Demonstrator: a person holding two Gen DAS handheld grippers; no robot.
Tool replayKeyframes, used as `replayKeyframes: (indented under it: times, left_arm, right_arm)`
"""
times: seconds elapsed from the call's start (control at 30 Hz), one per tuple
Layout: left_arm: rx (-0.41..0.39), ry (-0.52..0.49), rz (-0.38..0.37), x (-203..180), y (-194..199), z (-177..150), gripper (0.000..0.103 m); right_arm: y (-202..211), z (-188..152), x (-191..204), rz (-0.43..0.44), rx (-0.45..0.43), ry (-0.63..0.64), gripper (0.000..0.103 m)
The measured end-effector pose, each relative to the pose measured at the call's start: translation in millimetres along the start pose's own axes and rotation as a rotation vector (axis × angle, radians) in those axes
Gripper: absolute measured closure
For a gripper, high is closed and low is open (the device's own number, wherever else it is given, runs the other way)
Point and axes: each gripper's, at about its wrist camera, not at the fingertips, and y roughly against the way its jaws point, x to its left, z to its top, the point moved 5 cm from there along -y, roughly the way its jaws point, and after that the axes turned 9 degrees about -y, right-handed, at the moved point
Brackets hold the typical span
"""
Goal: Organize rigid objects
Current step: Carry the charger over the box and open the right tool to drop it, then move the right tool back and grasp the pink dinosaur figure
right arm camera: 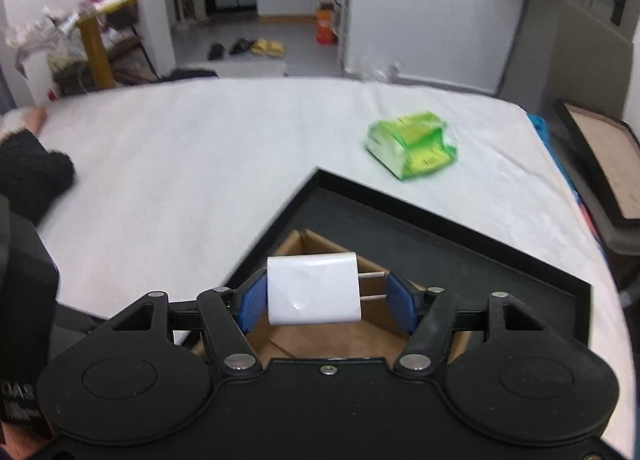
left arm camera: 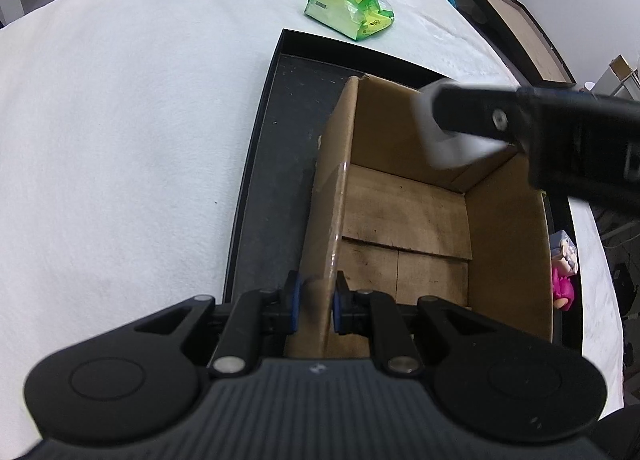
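An open cardboard box (left arm camera: 404,216) stands in a black tray (left arm camera: 276,164) on the white table. My left gripper (left arm camera: 314,304) is shut on the box's left wall near its front corner. My right gripper (right arm camera: 326,296) is shut on a white plug charger (right arm camera: 314,290), its two prongs pointing right against the right pad, held above the box (right arm camera: 316,336). In the left wrist view the right gripper (left arm camera: 496,116) shows blurred over the box's far right corner with the charger (left arm camera: 436,140) in it.
A green plastic packet (left arm camera: 350,8) (right arm camera: 412,144) lies on the table beyond the tray. A pink and white toy figure (left arm camera: 564,272) sits right of the box. A dark framed board (right arm camera: 600,156) leans off the table's right edge.
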Motion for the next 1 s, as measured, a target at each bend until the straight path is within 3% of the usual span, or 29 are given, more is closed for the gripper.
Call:
replayKeyframes:
  times: [0.3, 0.67, 0.87, 1.0]
  left_arm:
    - [-0.001, -0.011, 0.031, -4.1, 1.8, 1.3, 0.089]
    - [-0.003, -0.034, 0.07, -10.2, 7.8, 1.2, 0.089]
    - [-0.022, -0.05, 0.106, -13.3, 12.7, 1.6, 0.085]
    - [-0.03, -0.065, 0.137, -15.4, 15.7, 1.1, 0.075]
  right_arm:
    - [17.1, -10.2, -17.2, -0.017, -0.015, -0.048, 0.028]
    - [53.0, -60.3, -79.4, -0.078, -0.013, -0.215, 0.026]
    - [60.3, -84.2, -108.7, -0.096, -0.013, -0.311, 0.026]
    - [63.7, -97.6, -124.5, -0.108, -0.018, -0.375, 0.025]
